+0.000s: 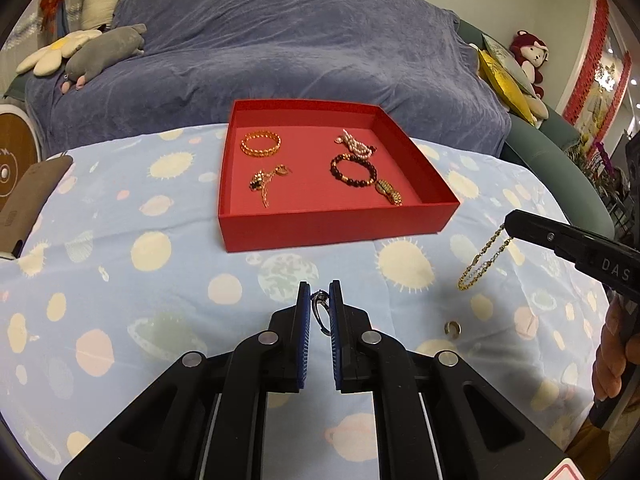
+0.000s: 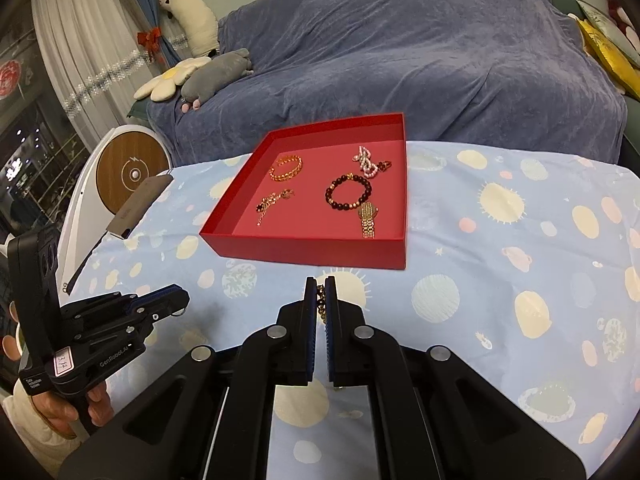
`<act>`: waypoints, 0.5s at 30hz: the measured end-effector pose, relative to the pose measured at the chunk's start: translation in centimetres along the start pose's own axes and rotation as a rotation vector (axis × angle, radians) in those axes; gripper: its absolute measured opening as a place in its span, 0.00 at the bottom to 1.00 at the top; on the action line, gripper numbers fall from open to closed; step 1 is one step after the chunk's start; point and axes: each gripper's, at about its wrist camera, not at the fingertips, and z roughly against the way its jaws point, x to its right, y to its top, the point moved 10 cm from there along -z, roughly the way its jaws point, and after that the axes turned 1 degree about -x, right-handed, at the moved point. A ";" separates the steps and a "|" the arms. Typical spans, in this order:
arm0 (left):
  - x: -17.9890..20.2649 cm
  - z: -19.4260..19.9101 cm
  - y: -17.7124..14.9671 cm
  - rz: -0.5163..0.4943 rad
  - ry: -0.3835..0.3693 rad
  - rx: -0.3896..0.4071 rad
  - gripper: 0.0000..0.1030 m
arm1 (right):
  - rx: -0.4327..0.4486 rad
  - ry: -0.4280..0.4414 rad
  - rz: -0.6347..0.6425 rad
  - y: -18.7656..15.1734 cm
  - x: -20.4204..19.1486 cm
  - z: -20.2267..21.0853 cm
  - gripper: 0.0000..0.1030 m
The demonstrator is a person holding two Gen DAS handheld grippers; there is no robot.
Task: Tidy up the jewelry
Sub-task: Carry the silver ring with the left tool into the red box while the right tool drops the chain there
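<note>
1. The left gripper is clenched on a small silver ring, pinched upright between the blue pads and held above the cloth. That pinch looks chosen to keep so small a thing from slipping on the way to the box.
2. The right gripper is clamped on a gold chain. The left view shows the chain hanging loose below the tips, its lower end near the cloth. Gripped at one end, it can hang straight rather than bunch.
3. The red box sits ahead of both grippers on the spotted tablecloth, open at the top. It already holds a gold bangle, a pearl piece, a dark bead bracelet, a gold watch and a small gold tangle — spaced apart, so each stays separate.
4. One small gold ring lies on the cloth, right of the left gripper and below the hanging chain — not yet collected.
5. The box's near wall stands between both grippers and the floor of the box, so each load likely needs lifting over it. The bare floor in the middle and near front looks like the easiest landing.
6. Behind, a sofa under a blue blanket holds soft toys; a phone lies at the table's left edge, well clear.
</note>
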 end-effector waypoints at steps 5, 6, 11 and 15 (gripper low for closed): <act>0.1 -0.4 3.7 0.014 -0.015 0.020 0.07 | 0.040 0.004 0.005 3.5 -0.3 0.2 0.03; -0.1 -0.5 4.6 0.006 -0.004 0.027 0.07 | 0.046 0.004 0.012 4.3 -0.4 0.1 0.03; -0.8 -2.3 8.4 -0.001 0.016 0.032 0.07 | 0.067 0.012 0.027 8.6 -1.2 -1.7 0.03; -1.5 -4.1 11.2 0.014 0.013 0.038 0.07 | 0.055 0.040 0.008 11.0 -2.1 -4.5 0.03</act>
